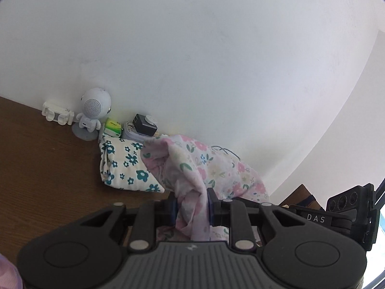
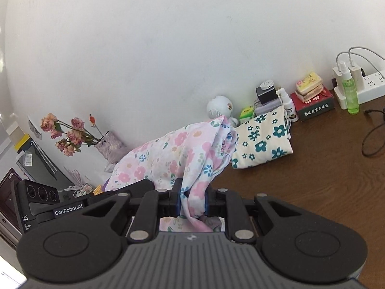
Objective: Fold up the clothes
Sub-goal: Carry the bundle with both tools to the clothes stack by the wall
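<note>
A pink floral garment (image 1: 204,166) (image 2: 173,154) hangs lifted above the brown table, stretched between both grippers. My left gripper (image 1: 191,207) is shut on one bunched edge of it. My right gripper (image 2: 192,201) is shut on another bunched edge. Behind the garment, a folded cream cloth with teal flowers (image 1: 125,166) (image 2: 262,139) lies flat on the table (image 1: 48,168) (image 2: 324,180) near the wall. The other gripper's body shows at the right edge (image 1: 346,207) in the left wrist view and at the left edge (image 2: 41,197) in the right wrist view.
Along the wall stand a small white robot speaker (image 1: 92,113) (image 2: 220,108), a black box (image 1: 145,124) (image 2: 266,94), a green packet (image 1: 113,126), a spray bottle (image 2: 288,106), a green bottle (image 2: 350,94), a power strip (image 2: 365,84) and a dark box of packets (image 2: 312,103). A cable (image 2: 375,134) lies at right; flowers in a vase (image 2: 72,134) at left.
</note>
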`<action>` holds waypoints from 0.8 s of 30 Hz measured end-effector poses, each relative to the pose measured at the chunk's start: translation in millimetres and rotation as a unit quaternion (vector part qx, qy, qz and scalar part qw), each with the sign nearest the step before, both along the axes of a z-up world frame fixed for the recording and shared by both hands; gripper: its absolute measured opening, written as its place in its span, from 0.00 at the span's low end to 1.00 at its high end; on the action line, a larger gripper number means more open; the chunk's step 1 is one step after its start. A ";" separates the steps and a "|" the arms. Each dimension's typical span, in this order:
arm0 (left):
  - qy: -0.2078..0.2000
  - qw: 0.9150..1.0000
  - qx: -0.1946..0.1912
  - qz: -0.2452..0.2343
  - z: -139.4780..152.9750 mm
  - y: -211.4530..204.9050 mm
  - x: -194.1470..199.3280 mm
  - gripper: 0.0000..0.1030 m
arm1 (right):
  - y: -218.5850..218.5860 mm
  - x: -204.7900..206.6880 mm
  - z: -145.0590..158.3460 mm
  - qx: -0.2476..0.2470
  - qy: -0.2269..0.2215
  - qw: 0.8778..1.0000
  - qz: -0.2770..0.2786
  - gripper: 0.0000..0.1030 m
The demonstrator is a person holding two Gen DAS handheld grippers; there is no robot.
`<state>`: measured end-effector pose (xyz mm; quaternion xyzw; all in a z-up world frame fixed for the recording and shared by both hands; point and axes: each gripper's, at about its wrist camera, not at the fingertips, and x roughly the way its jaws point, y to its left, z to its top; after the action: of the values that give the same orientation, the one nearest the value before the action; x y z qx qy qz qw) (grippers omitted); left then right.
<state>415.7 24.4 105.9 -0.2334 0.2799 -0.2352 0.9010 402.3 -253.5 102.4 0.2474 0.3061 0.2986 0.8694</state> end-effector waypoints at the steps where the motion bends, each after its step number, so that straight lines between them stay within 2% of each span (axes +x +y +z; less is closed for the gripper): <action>1: 0.006 1.000 0.000 0.001 -4.0 0.6 17.5 0.21 | 1.7 16.7 -3.6 -0.001 0.003 1.000 -0.003 0.15; 7: 0.034 0.999 -0.003 0.007 -32.0 5.5 117.0 0.21 | 8.2 111.3 -34.6 -0.005 0.023 1.000 -0.015 0.15; 11: 0.056 0.998 -0.010 0.016 -59.5 11.4 165.1 0.21 | 11.2 166.3 -59.7 -0.004 0.037 0.999 -0.022 0.15; 17: 0.078 0.996 -0.023 0.022 -93.9 13.1 210.9 0.21 | 16.4 219.0 -90.9 -0.013 0.051 0.998 -0.028 0.15; 20: 0.097 0.995 -0.018 0.021 -104.9 11.9 224.3 0.22 | 17.7 231.2 -100.9 -0.016 0.056 0.998 -0.029 0.15; 24: 0.103 0.994 -0.010 0.023 -114.9 10.2 228.6 0.24 | 18.8 239.9 -115.5 -0.017 0.065 0.997 -0.031 0.16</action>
<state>644.3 34.6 -9.1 -0.2717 0.3633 -0.1918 0.8703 642.2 -234.7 -13.0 0.2608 0.3595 0.2495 0.8605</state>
